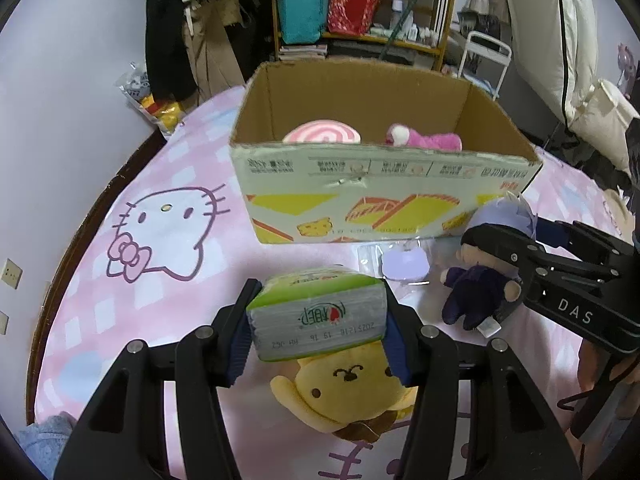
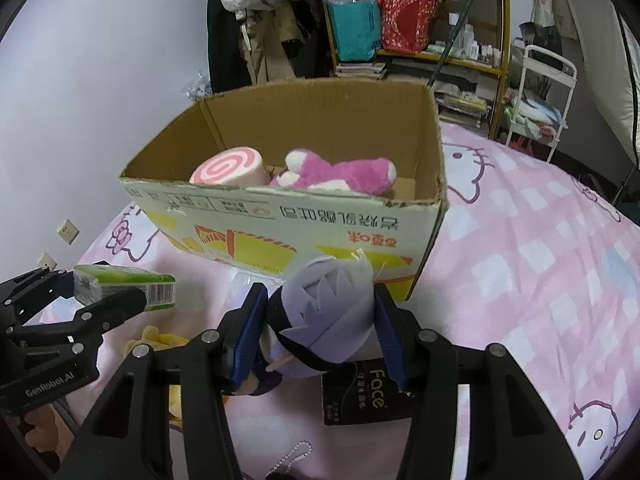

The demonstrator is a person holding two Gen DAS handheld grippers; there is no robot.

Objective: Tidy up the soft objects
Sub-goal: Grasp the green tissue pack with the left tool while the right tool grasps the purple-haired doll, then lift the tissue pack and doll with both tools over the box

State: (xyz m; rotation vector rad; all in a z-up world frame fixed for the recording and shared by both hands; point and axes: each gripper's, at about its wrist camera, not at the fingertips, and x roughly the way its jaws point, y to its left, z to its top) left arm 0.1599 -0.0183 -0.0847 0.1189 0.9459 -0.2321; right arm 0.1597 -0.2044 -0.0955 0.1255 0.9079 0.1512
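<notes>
My left gripper (image 1: 318,312) is shut on a green tissue pack (image 1: 316,316), held a little above the bed; the same tissue pack (image 2: 124,286) shows at the left of the right wrist view. Under it lies a yellow plush (image 1: 344,392) on the pink sheet. My right gripper (image 2: 320,320) is shut on the head of a small doll (image 2: 328,316) with lilac hair and dark purple clothes, seen as doll (image 1: 476,284) at the right. Ahead stands an open cardboard box (image 1: 360,196) holding a pink swirl cushion (image 1: 322,134) and a pink plush (image 1: 428,140).
A clear packet with a lilac item (image 1: 404,264) lies before the box. A black hang tag (image 2: 360,392) dangles from the doll. The pink cartoon-cat bedsheet (image 2: 540,260) stretches right of the box. A shelf (image 2: 400,20) and hanging clothes stand behind the bed.
</notes>
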